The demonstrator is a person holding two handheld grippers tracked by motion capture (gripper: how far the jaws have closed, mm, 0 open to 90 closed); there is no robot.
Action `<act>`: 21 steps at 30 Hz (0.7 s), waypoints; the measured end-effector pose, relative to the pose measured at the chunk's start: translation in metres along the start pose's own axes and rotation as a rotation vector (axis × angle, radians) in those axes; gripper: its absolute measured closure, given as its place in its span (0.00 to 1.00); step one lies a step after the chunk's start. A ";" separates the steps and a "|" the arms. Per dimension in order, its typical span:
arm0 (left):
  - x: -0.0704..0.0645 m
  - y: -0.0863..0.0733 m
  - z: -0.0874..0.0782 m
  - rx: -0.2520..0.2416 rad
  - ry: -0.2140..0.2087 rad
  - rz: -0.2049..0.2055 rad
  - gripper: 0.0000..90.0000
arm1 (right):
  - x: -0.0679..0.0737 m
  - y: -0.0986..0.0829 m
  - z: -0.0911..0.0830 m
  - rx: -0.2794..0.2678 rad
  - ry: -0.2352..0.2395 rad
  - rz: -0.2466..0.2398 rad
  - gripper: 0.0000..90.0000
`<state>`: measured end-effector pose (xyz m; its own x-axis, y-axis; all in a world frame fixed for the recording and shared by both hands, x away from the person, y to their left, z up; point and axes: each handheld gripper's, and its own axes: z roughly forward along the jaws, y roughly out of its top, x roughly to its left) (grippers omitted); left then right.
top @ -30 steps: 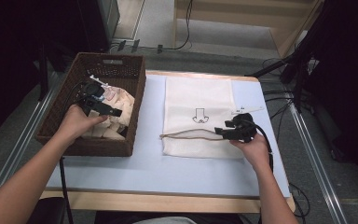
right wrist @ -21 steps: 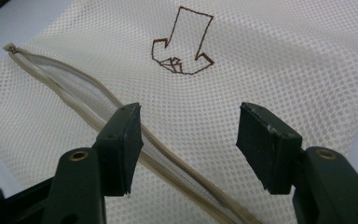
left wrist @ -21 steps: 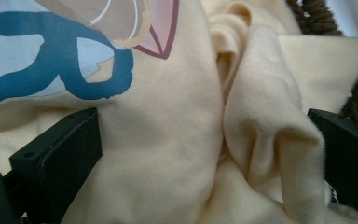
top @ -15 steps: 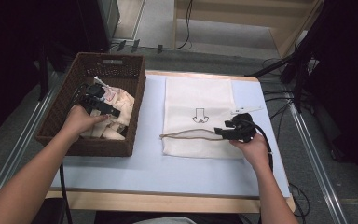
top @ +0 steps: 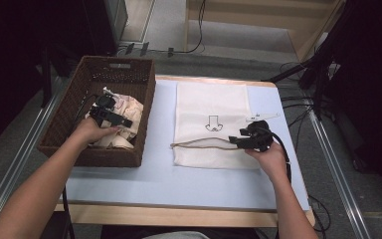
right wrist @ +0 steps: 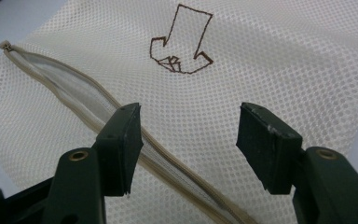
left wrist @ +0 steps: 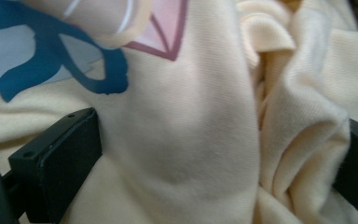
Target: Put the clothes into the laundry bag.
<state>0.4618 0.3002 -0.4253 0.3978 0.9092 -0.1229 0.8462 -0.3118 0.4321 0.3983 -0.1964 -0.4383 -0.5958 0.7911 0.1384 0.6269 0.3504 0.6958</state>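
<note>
High view: left hand-held gripper [top: 110, 113] spread wide around cream garment [left wrist: 191, 140] inside wicker basket [top: 69, 124]; right hand-held gripper [top: 242, 140] wide over mesh laundry bag [top: 211, 107] zipper [right wrist: 93, 121].

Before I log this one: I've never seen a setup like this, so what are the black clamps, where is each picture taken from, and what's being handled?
A person holds a hand-held two-jaw clamp in each hand. The high view looks down on the table. The other two pictures come from cameras riding on the clamps.

The left gripper is in the wicker basket, its open jaws pressed around a fold of cream printed clothing.

The right gripper hovers open over the mesh laundry bag, one jaw beside its partly open zipper. Nothing is clamped yet.
</note>
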 end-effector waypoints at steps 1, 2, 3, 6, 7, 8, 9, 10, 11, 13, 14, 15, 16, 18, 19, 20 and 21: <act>-0.001 0.000 0.000 -0.003 -0.002 0.008 0.00 | 0.000 0.000 0.000 0.001 0.000 0.002 0.46; -0.002 0.000 0.002 -0.008 -0.012 0.008 0.00 | 0.000 0.000 0.000 0.001 0.000 0.002 0.46; -0.002 0.000 0.002 -0.008 -0.012 0.008 0.00 | 0.000 0.000 0.001 0.002 -0.001 0.003 0.46; -0.005 -0.003 0.005 -0.018 -0.017 0.044 0.00 | 0.000 0.000 0.001 0.003 -0.002 0.000 0.46; -0.005 -0.003 0.005 -0.018 -0.017 0.044 0.00 | 0.000 0.000 0.001 0.003 -0.002 0.000 0.46; -0.007 -0.004 0.006 -0.022 -0.012 0.052 0.00 | 0.000 0.000 0.001 0.003 -0.002 0.002 0.46; -0.008 -0.004 0.007 -0.014 -0.008 0.058 0.00 | 0.000 0.000 0.000 0.003 -0.002 0.001 0.46; -0.007 -0.004 0.007 -0.012 -0.009 0.057 0.00 | 0.000 0.000 0.000 0.004 -0.004 0.000 0.46; -0.006 -0.005 0.007 -0.006 -0.014 0.061 0.00 | -0.001 0.000 0.000 0.005 -0.005 0.001 0.46; -0.003 -0.004 0.007 0.007 -0.020 0.067 0.00 | -0.001 -0.001 -0.001 0.008 -0.006 0.003 0.46; -0.003 -0.003 0.008 0.008 -0.020 0.059 0.00 | -0.001 -0.001 -0.001 0.008 -0.006 0.003 0.46; -0.004 -0.003 0.009 0.012 -0.018 0.074 0.00 | -0.001 -0.001 -0.001 0.006 -0.009 0.003 0.45; -0.004 -0.003 0.009 0.012 -0.018 0.074 0.00 | -0.001 -0.001 -0.001 0.006 -0.009 0.003 0.45; -0.005 -0.003 0.012 0.011 -0.019 0.076 0.00 | -0.001 -0.002 -0.002 0.006 -0.012 0.004 0.45; -0.005 -0.003 0.013 0.012 -0.021 0.085 0.00 | -0.001 -0.002 -0.002 0.005 -0.011 0.004 0.45; -0.007 -0.002 0.016 0.012 -0.017 0.093 0.00 | -0.001 -0.002 -0.002 0.005 -0.011 0.004 0.45; -0.009 -0.001 0.018 0.017 -0.002 0.105 0.00 | 0.000 -0.002 -0.002 0.003 -0.011 0.003 0.45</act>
<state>0.4633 0.2871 -0.4404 0.4855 0.8706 -0.0797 0.8055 -0.4101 0.4277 0.3965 -0.1977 -0.4383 -0.5883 0.7977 0.1327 0.6305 0.3496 0.6930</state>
